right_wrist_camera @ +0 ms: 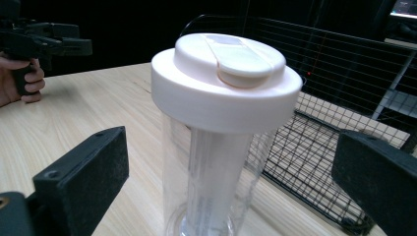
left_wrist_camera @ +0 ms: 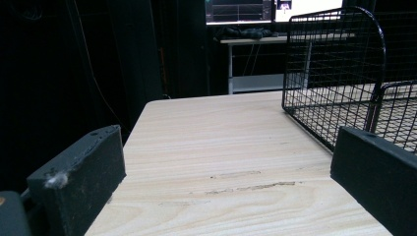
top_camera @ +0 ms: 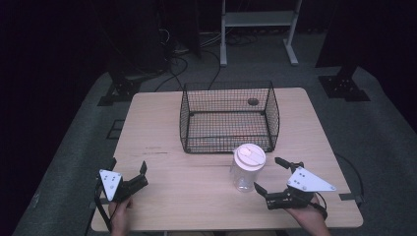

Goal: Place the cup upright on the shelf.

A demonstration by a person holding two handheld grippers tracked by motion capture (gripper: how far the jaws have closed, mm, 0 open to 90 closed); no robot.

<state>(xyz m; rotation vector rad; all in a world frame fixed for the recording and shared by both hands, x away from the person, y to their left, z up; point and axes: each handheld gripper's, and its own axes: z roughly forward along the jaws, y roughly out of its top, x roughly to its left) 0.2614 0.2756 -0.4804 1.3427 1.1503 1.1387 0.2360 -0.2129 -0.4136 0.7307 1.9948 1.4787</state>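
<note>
A black wire basket (top_camera: 229,118) stands on the far middle of the wooden table (top_camera: 162,132), and everything else lies on the near side of it. A clear jar (top_camera: 247,169) with a white lid (right_wrist_camera: 226,73) stands upright just in front of the basket's near right corner, close to the wire but apart from it; the basket rises right behind it in the right gripper view.

The right gripper (top_camera: 271,176) lies low by the jar's right side, held by a hand (top_camera: 310,216) at the table's near edge. Its jaws are spread wide and hold nothing, with the jar between them and clear of both.

The left gripper (top_camera: 129,169) sits well to the left of the jar, gripped by the other hand (top_camera: 120,211), jaws also wide apart and empty, pointing past the basket's left end over bare wood.

Open tabletop runs between the two grippers and along the basket's left side.
</note>
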